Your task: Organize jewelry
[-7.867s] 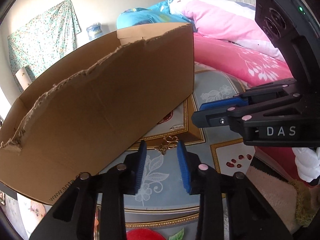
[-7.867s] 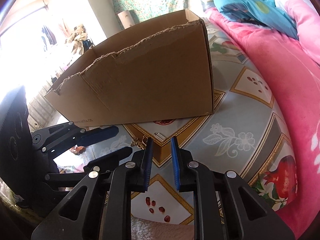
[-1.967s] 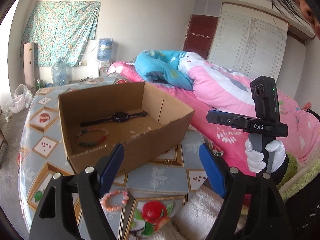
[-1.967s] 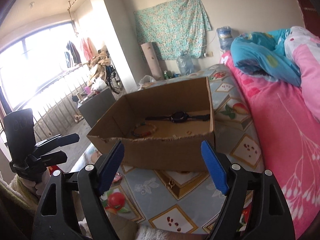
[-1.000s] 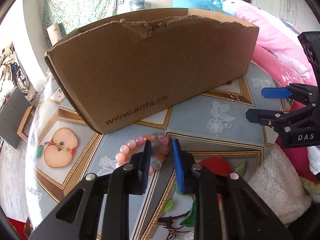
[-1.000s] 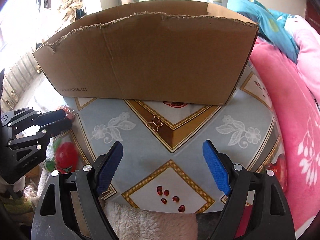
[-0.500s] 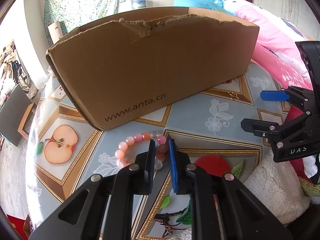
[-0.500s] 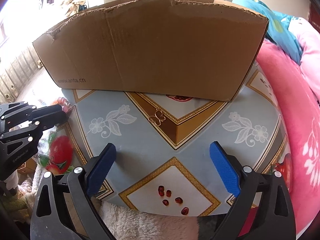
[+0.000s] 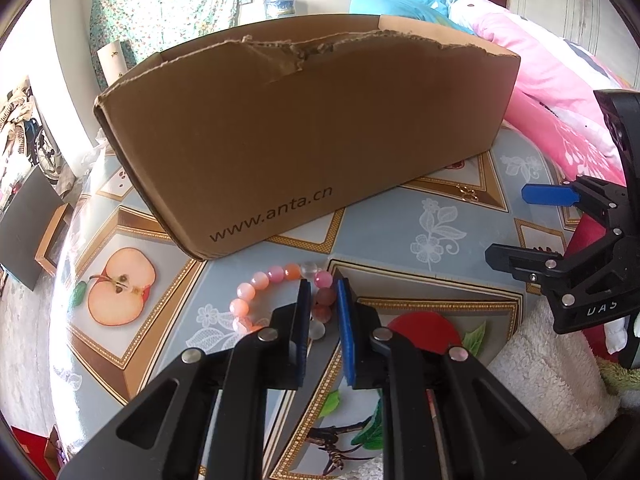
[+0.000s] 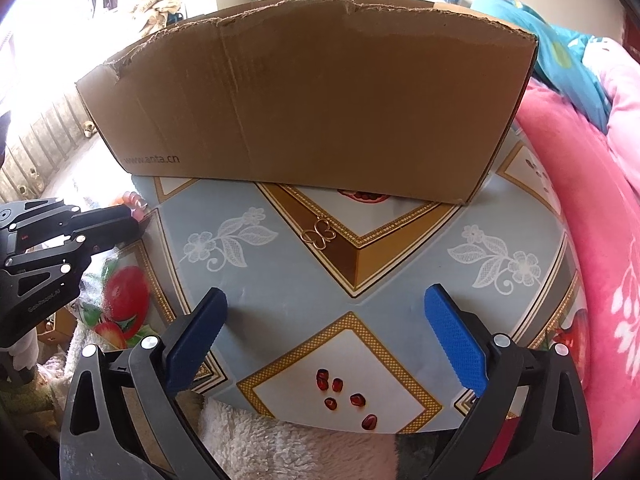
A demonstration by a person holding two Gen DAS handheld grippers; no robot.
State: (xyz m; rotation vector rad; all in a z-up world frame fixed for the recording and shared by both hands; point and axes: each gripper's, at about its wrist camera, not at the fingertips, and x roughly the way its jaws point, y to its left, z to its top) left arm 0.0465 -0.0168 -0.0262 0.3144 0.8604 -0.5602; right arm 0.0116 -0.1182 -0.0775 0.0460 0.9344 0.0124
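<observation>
A pink bead bracelet [image 9: 276, 288] lies on the patterned table [image 9: 400, 236] in front of the cardboard box [image 9: 304, 128]. My left gripper [image 9: 322, 292] is shut on the bracelet's right side, with beads pinched between the blue pads. In the right wrist view the left gripper [image 10: 124, 216] shows at the far left with pink beads [image 10: 134, 202] at its tip. My right gripper [image 10: 324, 320] is open and empty above the table. A gold butterfly pendant [image 10: 319, 234] lies beyond it, near the box [image 10: 312, 96]. The pendant also shows in the left wrist view [image 9: 466, 192].
The box's inside is hidden from both views. A pink quilt [image 10: 592, 208] and bedding lie at the right. A white fluffy towel [image 10: 280, 444] hangs at the table's near edge. The right gripper [image 9: 560, 232] stands at the right in the left wrist view.
My left gripper has come down and closed on the pink bracelet. My right gripper has moved slightly nearer the table and stays open.
</observation>
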